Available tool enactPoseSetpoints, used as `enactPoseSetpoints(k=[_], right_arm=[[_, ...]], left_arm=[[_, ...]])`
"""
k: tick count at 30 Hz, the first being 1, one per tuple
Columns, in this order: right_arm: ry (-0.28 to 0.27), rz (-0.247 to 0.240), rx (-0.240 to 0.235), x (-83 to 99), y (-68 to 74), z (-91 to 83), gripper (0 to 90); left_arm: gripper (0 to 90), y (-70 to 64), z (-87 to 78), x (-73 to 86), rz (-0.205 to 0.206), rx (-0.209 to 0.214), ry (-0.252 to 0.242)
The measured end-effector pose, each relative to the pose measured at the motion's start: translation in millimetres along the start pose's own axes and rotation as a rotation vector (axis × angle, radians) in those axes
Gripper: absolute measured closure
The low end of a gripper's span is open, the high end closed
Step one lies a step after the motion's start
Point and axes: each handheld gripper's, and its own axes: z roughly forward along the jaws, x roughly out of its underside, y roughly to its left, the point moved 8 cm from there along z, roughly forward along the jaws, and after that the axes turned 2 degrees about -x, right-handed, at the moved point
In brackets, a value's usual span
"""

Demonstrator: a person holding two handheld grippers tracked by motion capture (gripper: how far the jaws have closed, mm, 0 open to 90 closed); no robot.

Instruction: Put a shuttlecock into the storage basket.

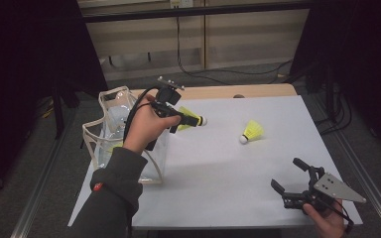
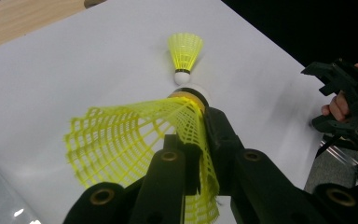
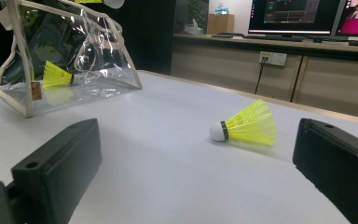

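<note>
High view. White table point(image 1: 218, 163), wooden strip along its far edge. Left gripper point(image 1: 188, 118), held in a hand above the table's left part, jaws clamped on the skirt of a yellow held shuttlecock point(image 1: 191, 118), white cork pointing right. Clear pouch point(image 1: 110, 106), cream-trimmed, standing open at the table's left edge, just behind and below that hand. Second shuttlecock point(image 1: 252, 132), yellow, lying on its side right of centre, cork toward the near left, well apart from both grippers. Right gripper point(image 1: 290, 176) at the near right corner, held low, jaws spread wide with nothing between them, grey three-cornered plate on top.

Left gripper view. Adds the grip itself: the held shuttlecock point(image 2: 144, 140) has its mesh skirt pinched between the two black jaws, one jaw inside the skirt and one outside, and the skirt is squashed out of round. Cork with an orange band points away. Beyond it lies the second shuttlecock point(image 2: 185, 53) on the table point(image 2: 74, 70), skirt away, cork nearest. Right gripper point(image 2: 342, 100) at the far right edge, fingers of a hand behind it.

Right gripper view. Low across the table point(image 3: 168, 186). Own jaws stand far apart, left and right, empty. Second shuttlecock point(image 3: 247, 127) lies between and beyond them, cork to the left. Adds the pouch's content: the clear pouch point(image 3: 98, 60) holds a third shuttlecock point(image 3: 58, 77), yellow, lying low inside. Monitors and a cabinet in the background.
</note>
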Motion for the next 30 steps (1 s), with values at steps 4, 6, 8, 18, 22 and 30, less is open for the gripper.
enactPoseSetpoints(k=[4, 6, 8, 18, 22, 30], right_arm=[[0.0, -0.004, -0.001, 0.1, 0.8, 0.5, 0.9], [0.002, -0.003, 0.0, 0.3, 0.4, 0.3, 0.9], [0.002, -0.001, 0.002, 0.4, 0.1, 0.2, 0.9], [0.001, -0.001, -0.002, 0.4, 0.5, 0.2, 0.9], [0.001, -0.003, -0.002, 0.2, 0.6, 0.2, 0.9], [0.001, -0.003, -0.001, 0.1, 0.5, -0.1, 0.9]], left_arm=[[85.7, 2.1, -3.5, 0.7, 0.0, -0.005, 0.005], [85.7, 2.8, -4.7, 0.5, -0.006, -0.008, 0.002], [85.7, 3.7, -6.3, 0.6, -0.006, -0.01, 0.002], [85.7, 6.7, -11.3, -0.2, -0.018, -0.018, 0.002], [85.8, 8.1, -13.6, -0.7, -0.013, -0.021, 0.003], [85.8, 9.7, -15.1, -2.1, -0.021, -0.027, -0.002]])
